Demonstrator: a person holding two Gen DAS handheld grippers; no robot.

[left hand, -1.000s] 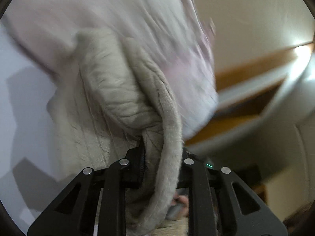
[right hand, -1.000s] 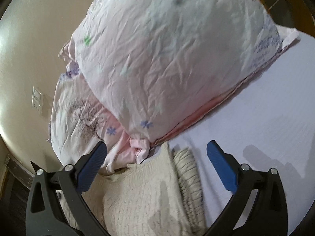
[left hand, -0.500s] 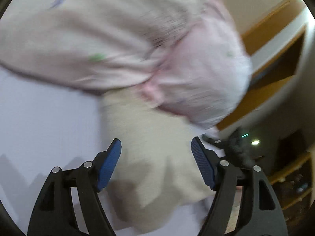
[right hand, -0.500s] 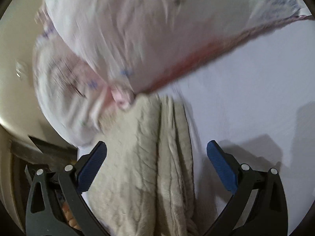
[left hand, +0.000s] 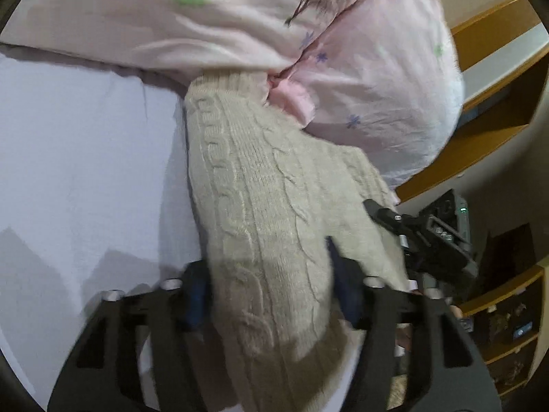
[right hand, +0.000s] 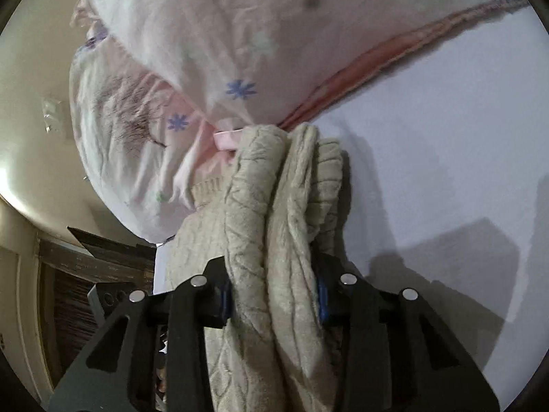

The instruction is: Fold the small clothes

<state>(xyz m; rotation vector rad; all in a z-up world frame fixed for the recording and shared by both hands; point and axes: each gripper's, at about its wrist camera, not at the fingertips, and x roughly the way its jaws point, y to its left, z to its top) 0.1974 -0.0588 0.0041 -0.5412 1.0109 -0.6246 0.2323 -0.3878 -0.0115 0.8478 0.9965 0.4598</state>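
Note:
A beige cable-knit sweater lies folded on the white bed sheet, its far end against the pink pillows. My left gripper has its jaws closed in around the near end of the sweater. In the right wrist view my right gripper is shut on the bunched, layered edge of the same sweater. The right gripper's black body also shows in the left wrist view at the sweater's right side.
Two pink flowered pillows are stacked at the head of the bed, touching the sweater; they also show in the right wrist view. Wooden shelves stand at the right. A cream wall is at the left.
The left gripper let go of the sweater, opened, then closed in on its near end. The right gripper moved forward from open and shut on the sweater's folded edge.

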